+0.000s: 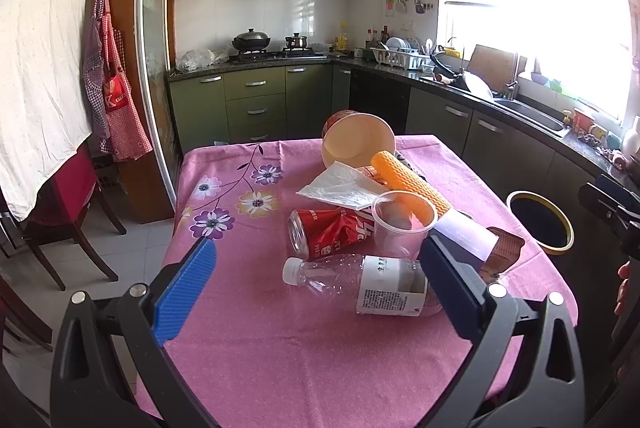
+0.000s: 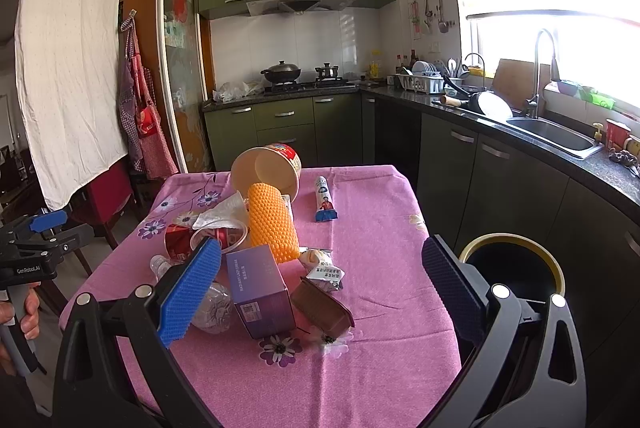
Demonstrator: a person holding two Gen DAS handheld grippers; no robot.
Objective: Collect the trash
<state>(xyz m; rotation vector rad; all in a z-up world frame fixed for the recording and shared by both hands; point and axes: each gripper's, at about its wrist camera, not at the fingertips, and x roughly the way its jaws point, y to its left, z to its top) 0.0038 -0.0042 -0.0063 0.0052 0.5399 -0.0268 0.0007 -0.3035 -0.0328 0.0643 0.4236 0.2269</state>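
Note:
Trash lies in a pile on the pink tablecloth: a clear plastic bottle, a crushed red can, a clear cup, an orange roll, a white tissue, a tipped paper bowl. The right wrist view adds a purple box, a brown carton, a wrapper and a tube. My left gripper is open, just before the bottle. My right gripper is open, above the box and carton. A black bin stands right of the table.
Green kitchen cabinets and a dark counter with a sink run along the right. A stove with pots is at the back. A wooden chair stands left of the table. Aprons hang by the door.

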